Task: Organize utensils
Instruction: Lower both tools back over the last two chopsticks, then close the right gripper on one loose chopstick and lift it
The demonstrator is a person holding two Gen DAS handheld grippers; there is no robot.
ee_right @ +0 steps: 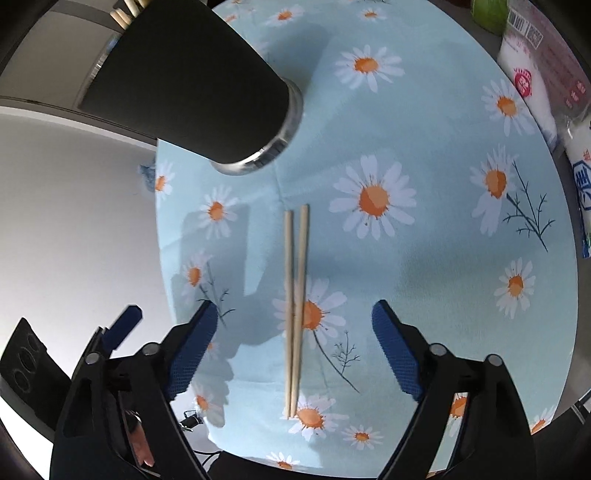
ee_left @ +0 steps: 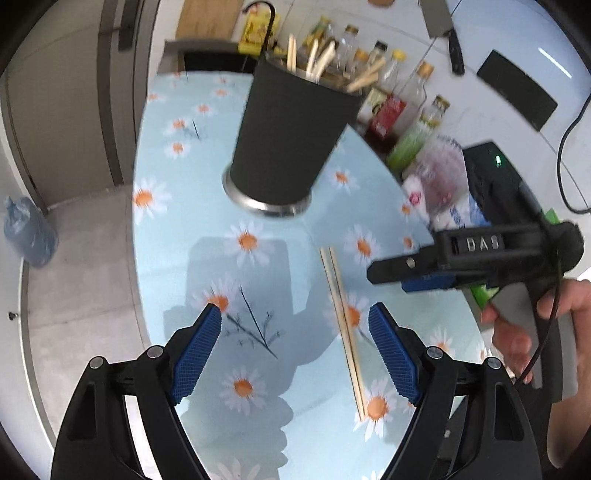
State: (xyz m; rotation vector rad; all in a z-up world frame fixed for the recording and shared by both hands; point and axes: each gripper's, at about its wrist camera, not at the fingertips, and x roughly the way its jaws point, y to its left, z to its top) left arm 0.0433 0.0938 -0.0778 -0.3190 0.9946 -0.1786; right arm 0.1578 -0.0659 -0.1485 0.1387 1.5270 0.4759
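The left gripper hangs over the counter with its blue pads spread wide and nothing between them; a pair of wooden chopsticks lies flat on the daisy-print cloth just inside its right pad, not touched by either pad. In the right wrist view the right gripper is likewise wide open and empty, and the same chopsticks lie on the cloth between its pads, side by side, close together at the near ends and slightly apart at the far ends. Beyond the chopsticks' far ends stands a dark utensil cup with a metal base, upright on the cloth and well apart from the chopsticks; several more wooden sticks poke out of its top. The same cup fills the upper left of the right wrist view. To the right of the chopsticks in the left wrist view, the right gripper reaches in from the side, held by a hand. Behind the cup, a row of bottles stands along the far edge of the counter, and to the cup's right sit plastic bags. A cleaver hangs on the wall beyond the bottles.
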